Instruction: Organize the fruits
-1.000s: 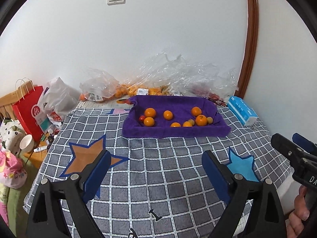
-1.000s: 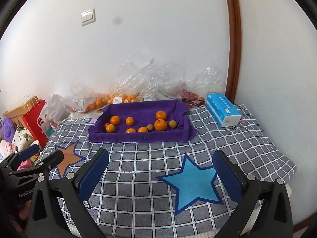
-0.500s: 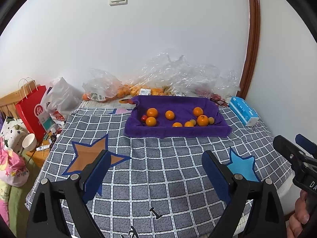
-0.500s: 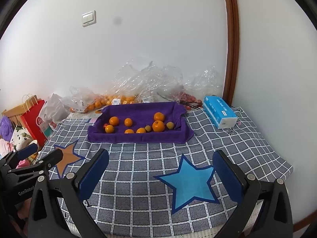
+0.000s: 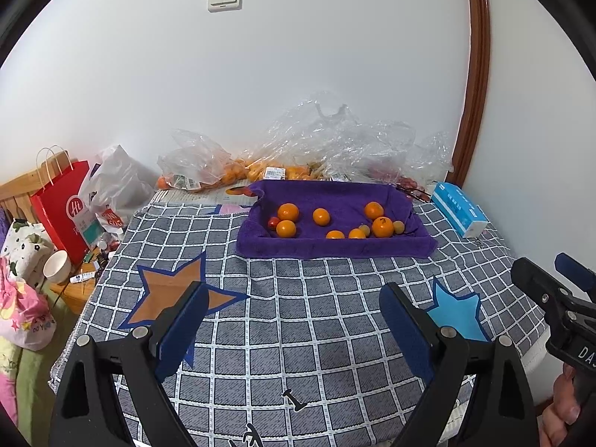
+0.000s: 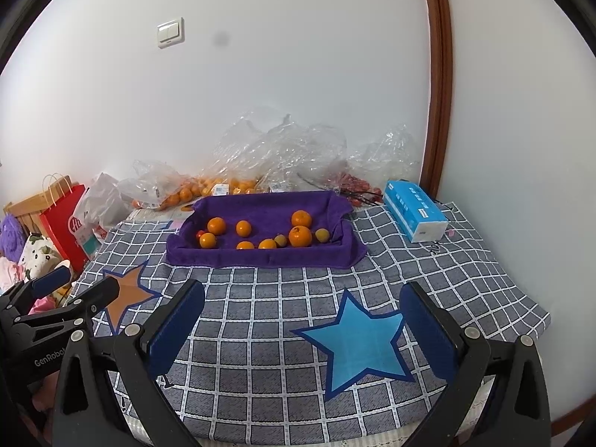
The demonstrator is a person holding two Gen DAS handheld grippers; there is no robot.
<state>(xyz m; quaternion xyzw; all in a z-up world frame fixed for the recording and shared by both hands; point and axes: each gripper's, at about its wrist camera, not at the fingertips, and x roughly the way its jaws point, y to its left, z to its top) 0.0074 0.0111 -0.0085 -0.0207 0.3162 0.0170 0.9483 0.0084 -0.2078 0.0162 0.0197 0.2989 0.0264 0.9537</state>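
A purple cloth tray sits at the far middle of the checked table. It holds several oranges, a few small yellow-green fruits and a small red fruit. My left gripper is open and empty, above the near table well short of the tray. My right gripper is open and empty, above the near edge by the blue star patch. An orange star patch lies to the left.
Clear plastic bags with more oranges and red fruit lie behind the tray against the wall. A blue tissue box lies at the right. A red paper bag and a white bowl stand off the table's left edge.
Both grippers have drawn back and up a little, so the tray and table look slightly farther away. Both stay open and empty. Nothing on the table has moved.
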